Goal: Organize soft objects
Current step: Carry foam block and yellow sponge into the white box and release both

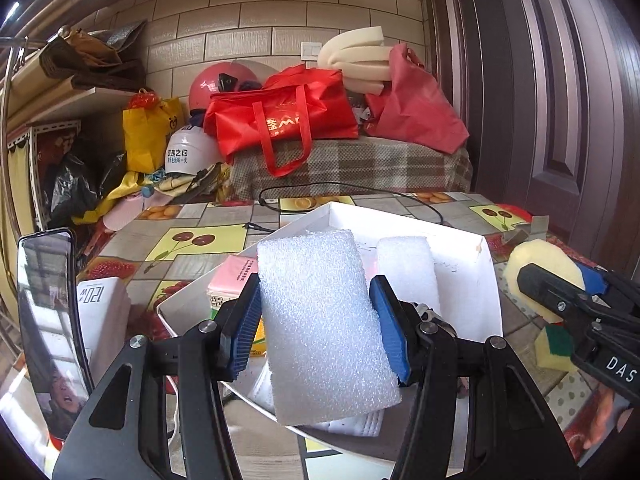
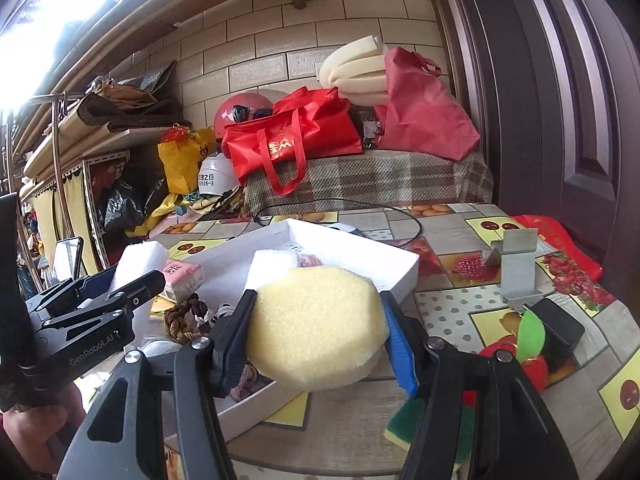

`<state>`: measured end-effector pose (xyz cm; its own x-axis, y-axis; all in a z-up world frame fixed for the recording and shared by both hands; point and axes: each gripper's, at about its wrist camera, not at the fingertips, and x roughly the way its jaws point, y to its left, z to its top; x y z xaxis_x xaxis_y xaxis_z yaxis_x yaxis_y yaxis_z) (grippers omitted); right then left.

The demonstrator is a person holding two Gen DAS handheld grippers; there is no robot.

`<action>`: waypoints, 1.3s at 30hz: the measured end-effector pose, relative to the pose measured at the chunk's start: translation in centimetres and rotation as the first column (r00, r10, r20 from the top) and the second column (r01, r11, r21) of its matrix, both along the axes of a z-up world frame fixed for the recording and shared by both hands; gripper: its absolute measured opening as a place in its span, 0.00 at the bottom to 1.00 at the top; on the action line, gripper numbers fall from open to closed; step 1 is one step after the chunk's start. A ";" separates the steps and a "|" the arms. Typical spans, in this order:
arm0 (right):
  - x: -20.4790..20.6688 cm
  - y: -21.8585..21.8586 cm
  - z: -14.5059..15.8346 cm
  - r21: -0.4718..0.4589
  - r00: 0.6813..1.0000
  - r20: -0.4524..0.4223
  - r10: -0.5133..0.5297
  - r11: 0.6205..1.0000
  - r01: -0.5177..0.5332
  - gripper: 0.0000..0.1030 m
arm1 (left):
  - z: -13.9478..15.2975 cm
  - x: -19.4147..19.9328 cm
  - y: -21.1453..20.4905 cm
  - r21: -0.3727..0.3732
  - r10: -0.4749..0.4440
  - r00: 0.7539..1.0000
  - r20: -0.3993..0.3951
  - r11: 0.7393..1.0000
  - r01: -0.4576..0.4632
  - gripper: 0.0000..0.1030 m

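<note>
The left gripper (image 1: pixel 316 320) pinches one white foam block (image 1: pixel 324 320) at frame centre, over the white box (image 1: pixel 490 276). The right gripper (image 2: pixel 320 336) pinches one yellow sponge (image 2: pixel 318 326) centrally, by the box's (image 2: pixel 404 276) right rim.

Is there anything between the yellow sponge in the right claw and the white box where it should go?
Nothing visible blocks it. The right claw holds the yellow sponge just over the near edge of the white box. The box already holds a white foam piece, with bare floor beside it.
</note>
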<state>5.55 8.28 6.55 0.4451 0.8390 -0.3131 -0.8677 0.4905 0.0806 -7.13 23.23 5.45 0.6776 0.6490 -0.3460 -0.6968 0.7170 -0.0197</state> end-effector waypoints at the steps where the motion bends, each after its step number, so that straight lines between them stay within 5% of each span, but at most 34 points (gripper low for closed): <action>1: -0.1 0.5 0.0 -0.002 1.000 0.006 0.002 1.000 -0.002 0.59 | 0.0 0.1 0.1 -0.001 0.001 1.000 0.000 1.000 -0.001 0.53; 16: 2.4 7.0 -0.4 -0.091 0.998 0.001 -0.059 0.994 0.059 0.59 | -0.6 4.8 4.1 -0.096 -0.043 0.997 -0.072 0.995 0.036 0.53; 19: 3.2 7.9 -0.6 -0.117 0.998 -0.027 -0.062 0.991 0.059 0.63 | -0.5 4.7 4.2 -0.087 -0.001 0.997 -0.078 0.996 -0.006 0.66; 25: 4.3 7.9 -1.0 -0.131 0.991 -0.081 -0.104 0.987 0.093 0.88 | -0.2 3.0 4.4 -0.080 0.080 0.997 -0.009 0.994 -0.080 0.99; 33: 4.3 7.9 -0.8 -0.129 0.988 -0.071 -0.134 0.984 0.125 1.00 | 0.1 2.5 3.8 -0.042 0.102 0.995 0.017 0.994 -0.101 1.00; 39: 3.9 7.9 -0.7 -0.123 0.989 -0.050 -0.140 0.983 0.133 1.00 | 0.1 2.0 3.7 -0.033 0.126 0.991 0.036 0.992 -0.125 1.00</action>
